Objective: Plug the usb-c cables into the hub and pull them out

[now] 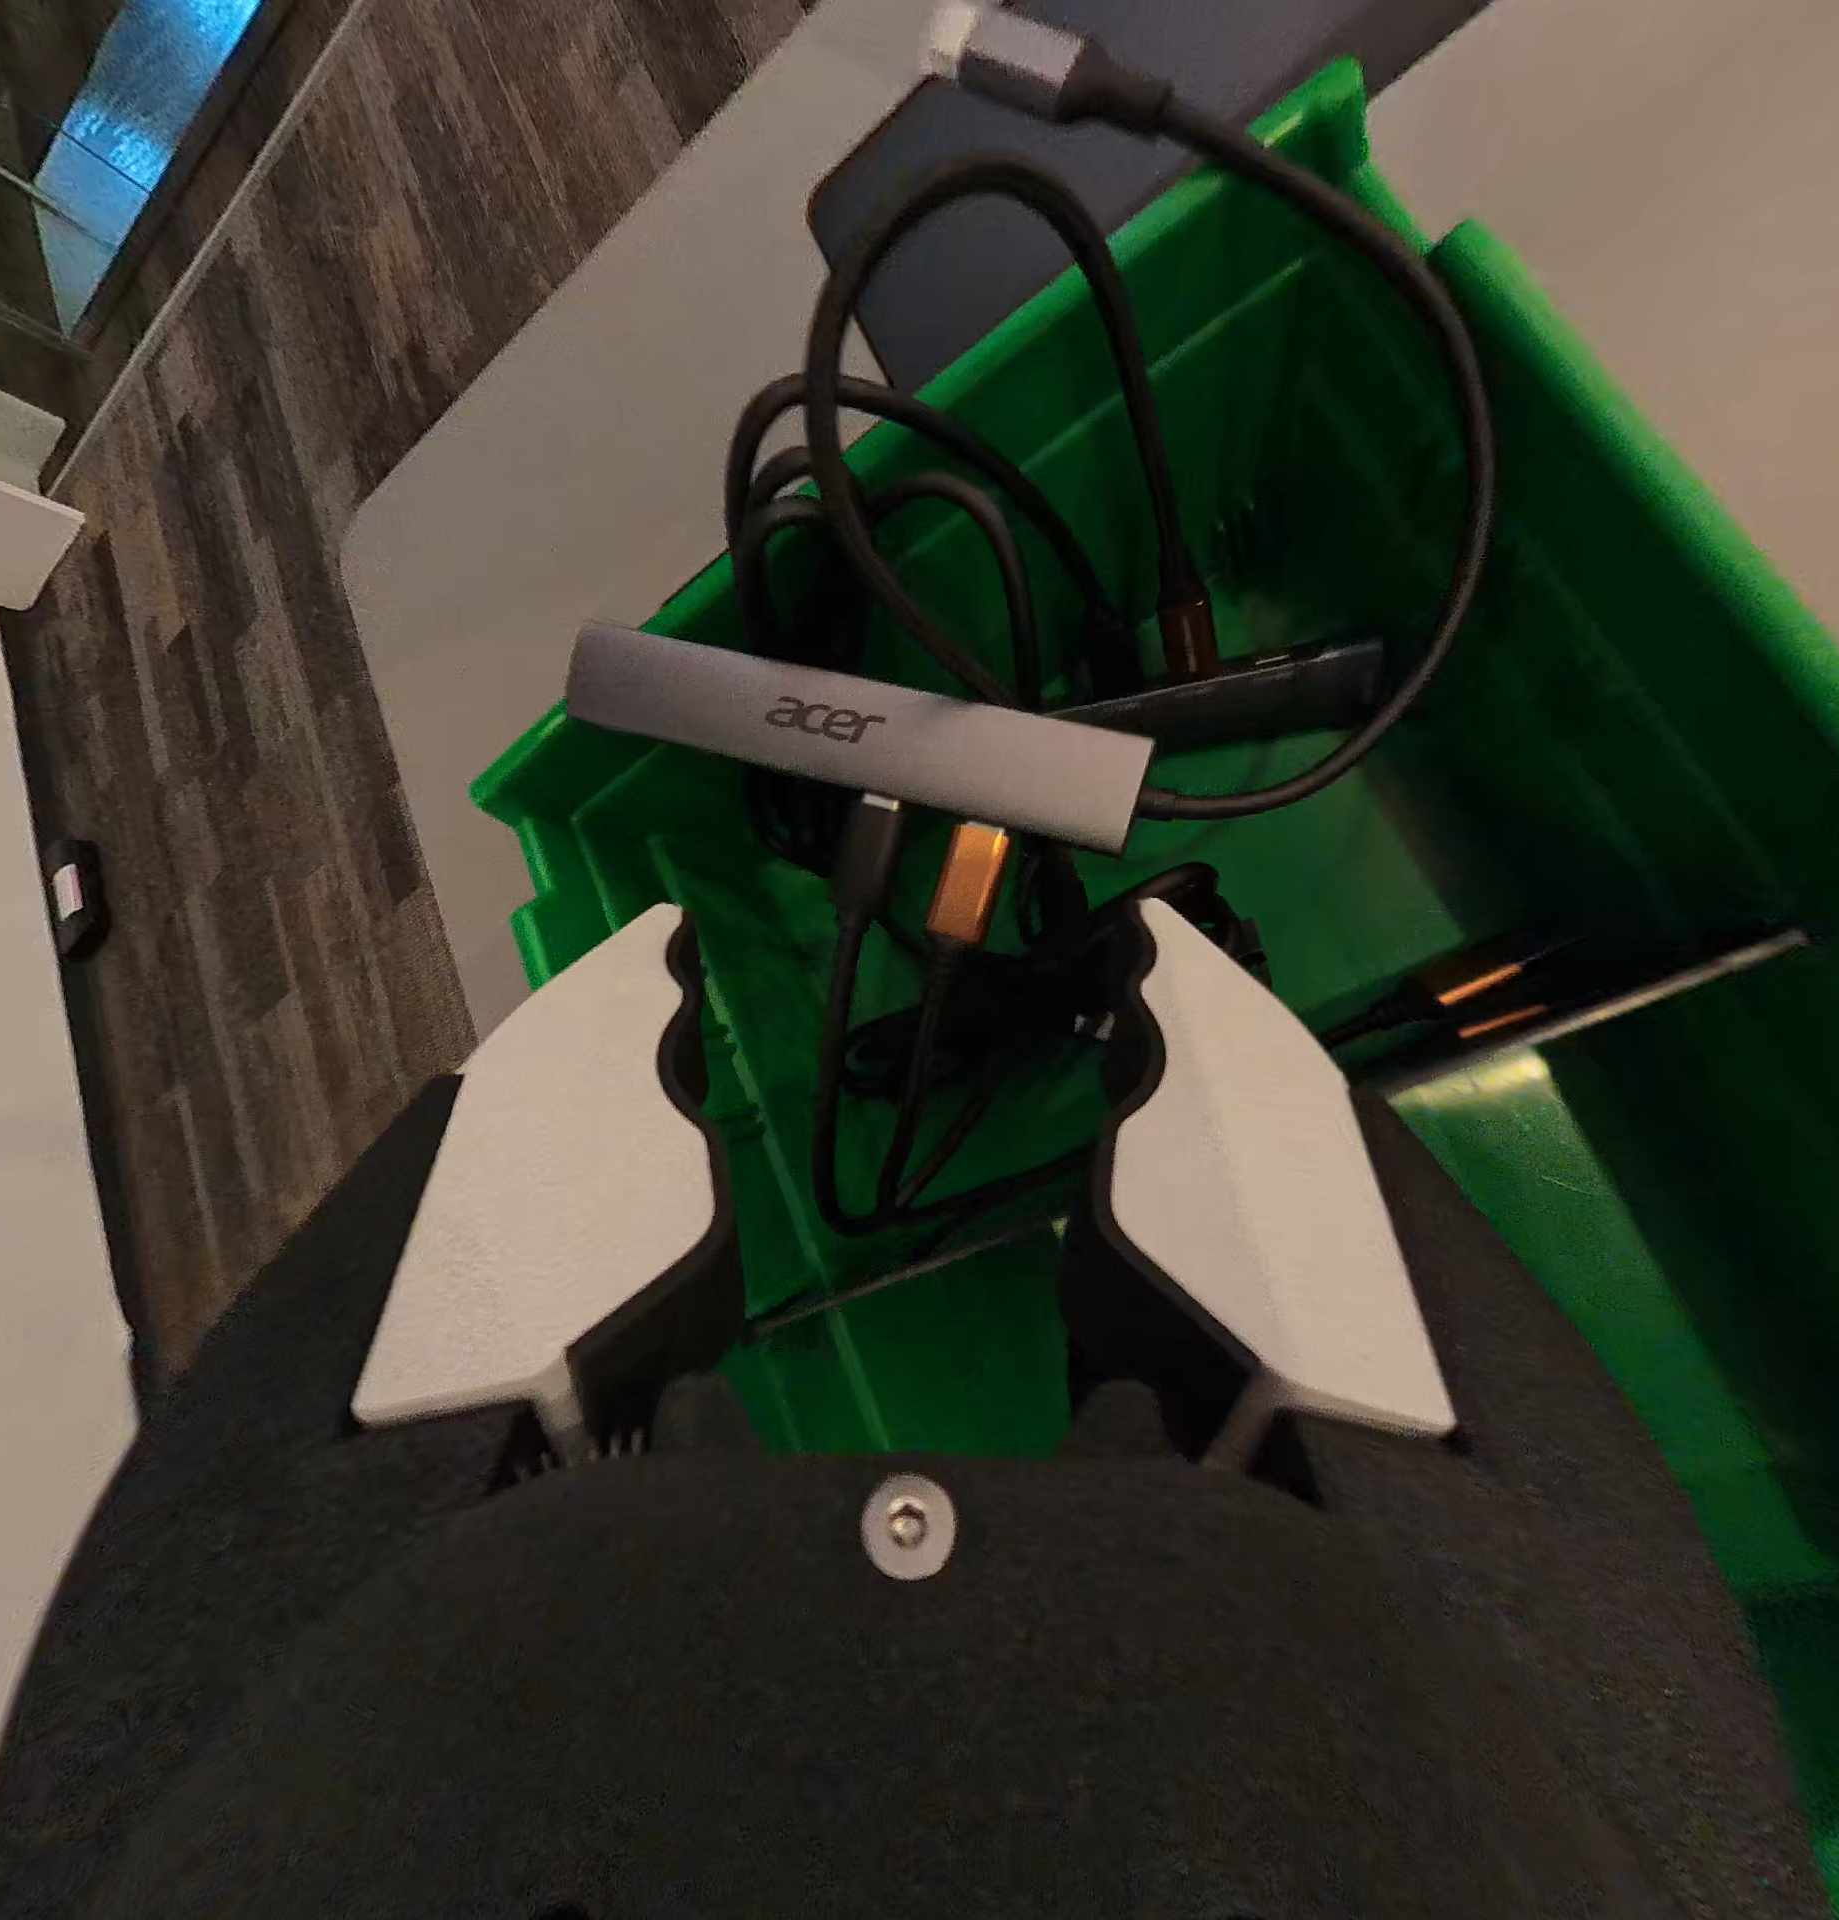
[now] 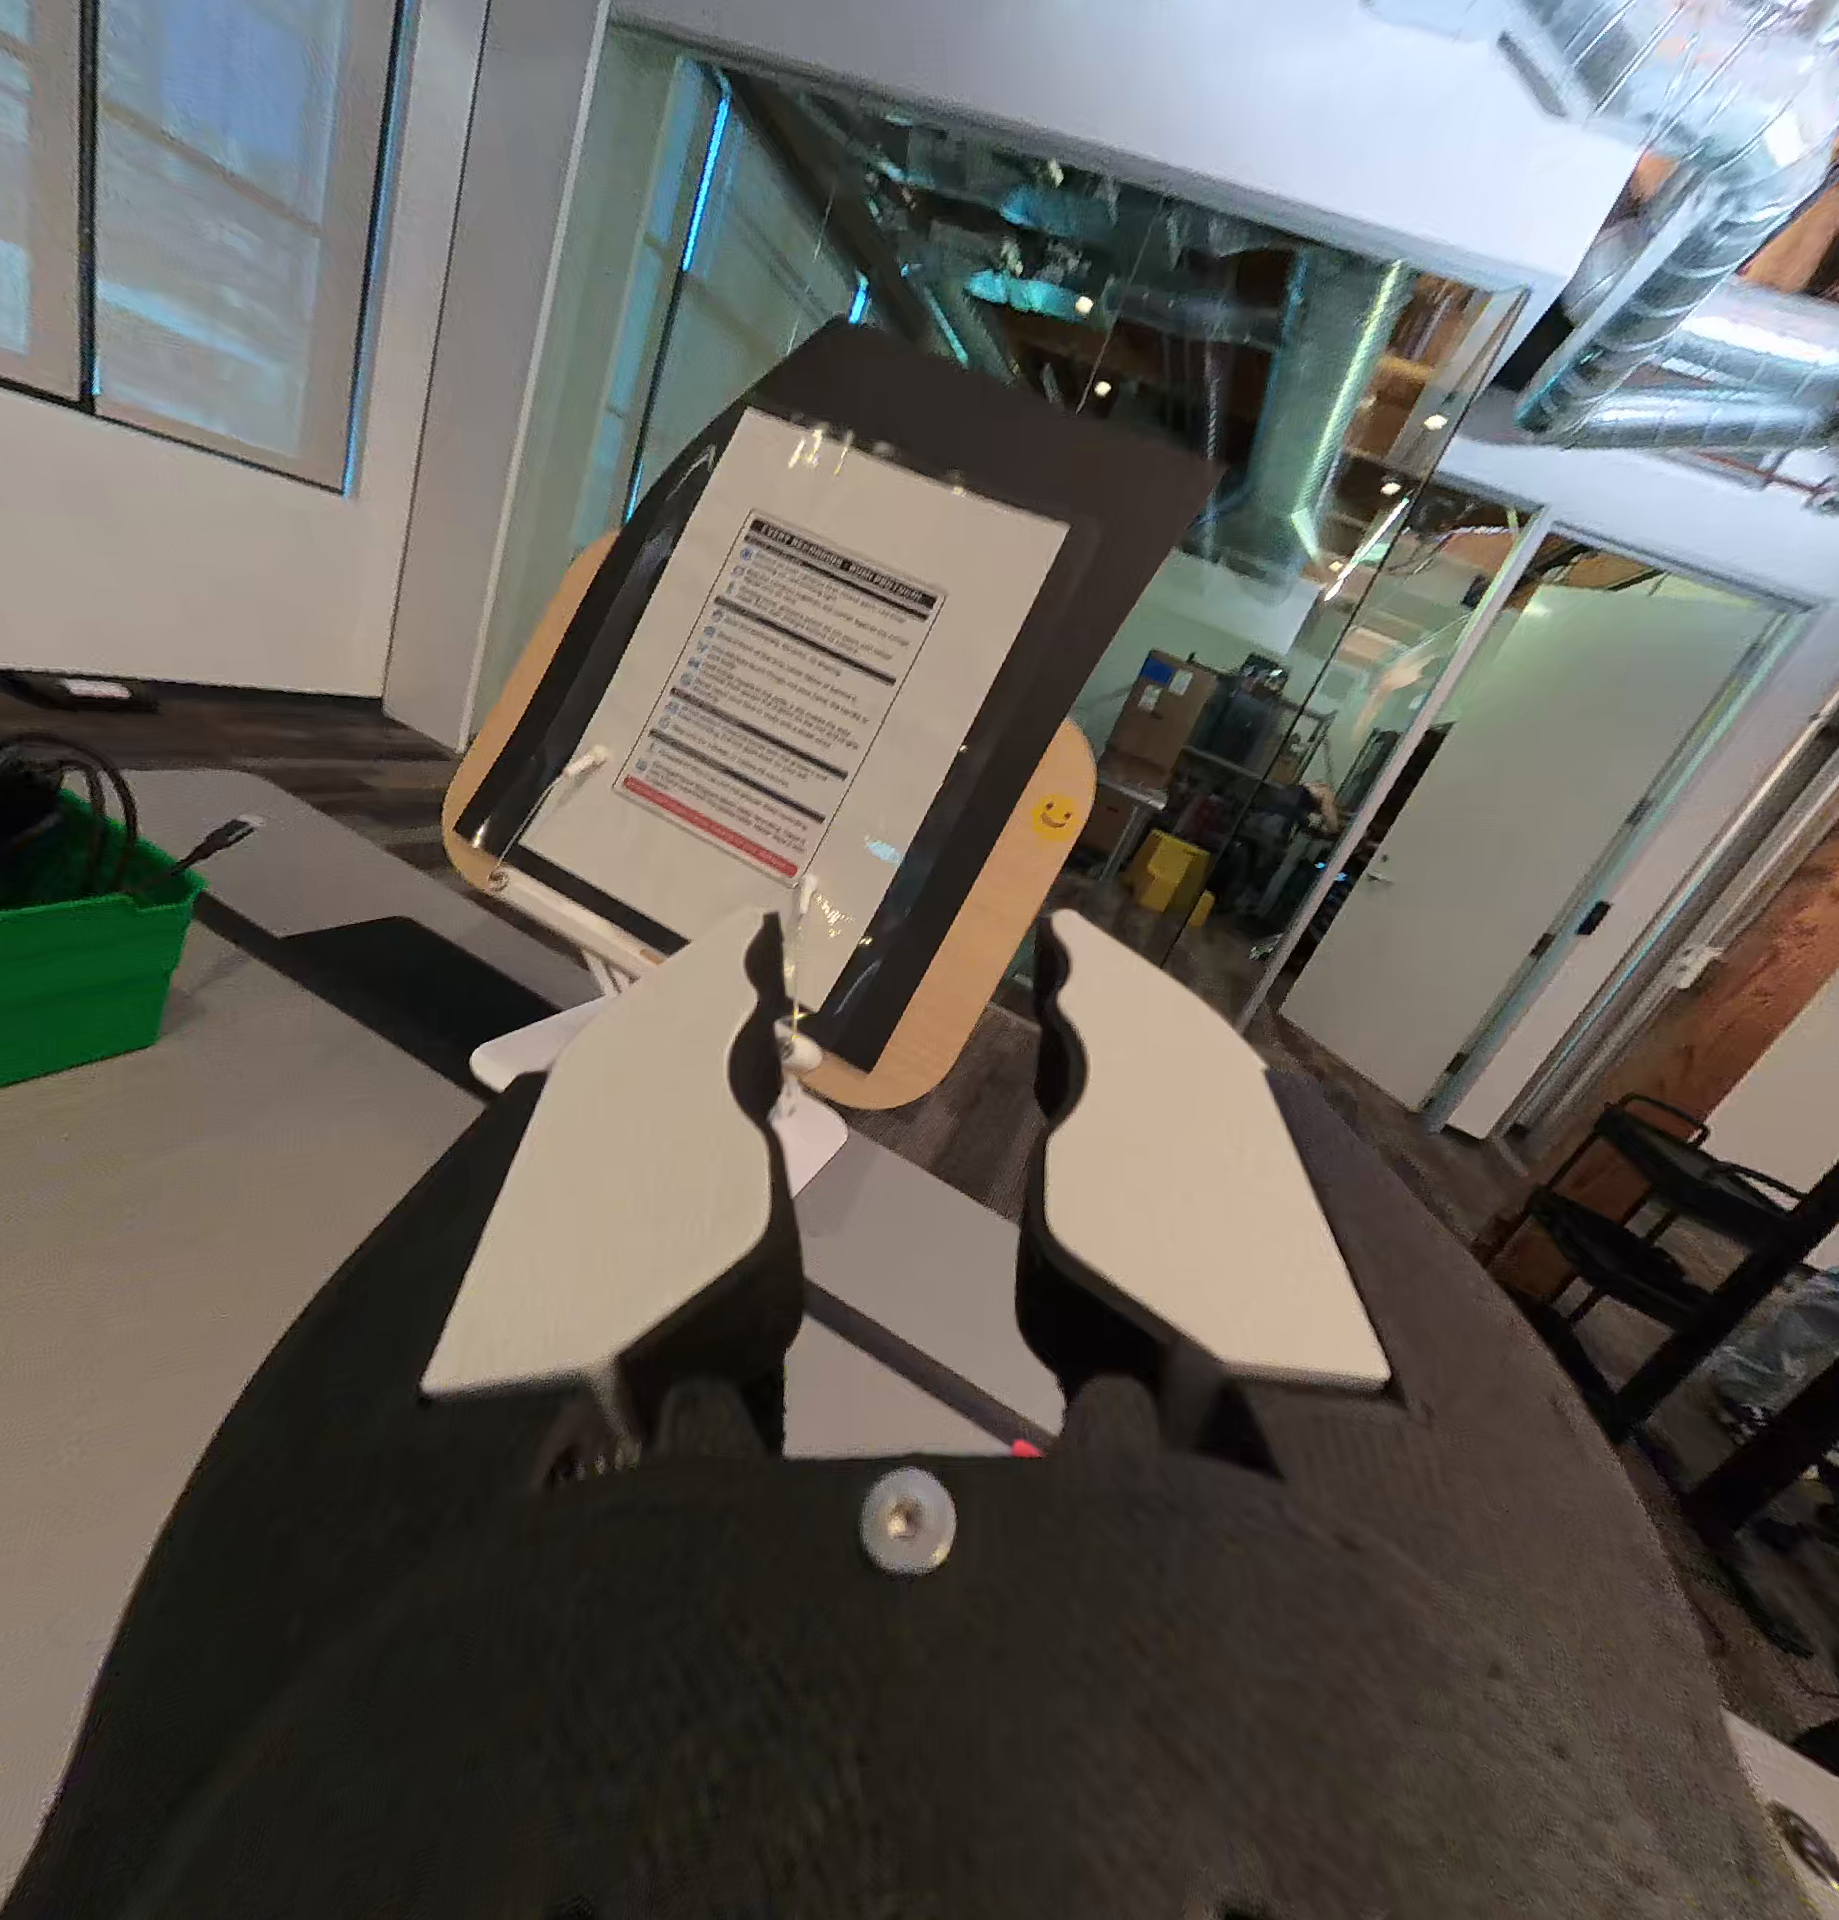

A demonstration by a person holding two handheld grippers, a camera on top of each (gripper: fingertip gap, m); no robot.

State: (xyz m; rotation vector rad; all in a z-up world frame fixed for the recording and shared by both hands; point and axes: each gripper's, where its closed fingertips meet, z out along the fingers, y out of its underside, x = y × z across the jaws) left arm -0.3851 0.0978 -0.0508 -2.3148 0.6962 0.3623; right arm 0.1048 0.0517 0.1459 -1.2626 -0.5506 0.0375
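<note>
Hub: the grey hub [image 1: 858, 722] sits mid-frame over the green bin [image 1: 1517, 727], two plugs seemingly seated in its near edge.
Cables: black cables [image 1: 998, 499] loop loosely behind, floppy and light.
Left tongs [image 1: 915, 935]: apart, empty, just below the plugs.
Right tongs [image 2: 899, 935]: apart, empty, pointed away over the counter [image 2: 167, 1195].
Grip: take the stiff orange plug [image 1: 965, 878], not the cord.

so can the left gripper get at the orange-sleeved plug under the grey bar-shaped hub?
Probably yes: the left gripper is open, and the orange-sleeved plug sits just ahead between its fingertips, with loose black cables alongside.
</note>
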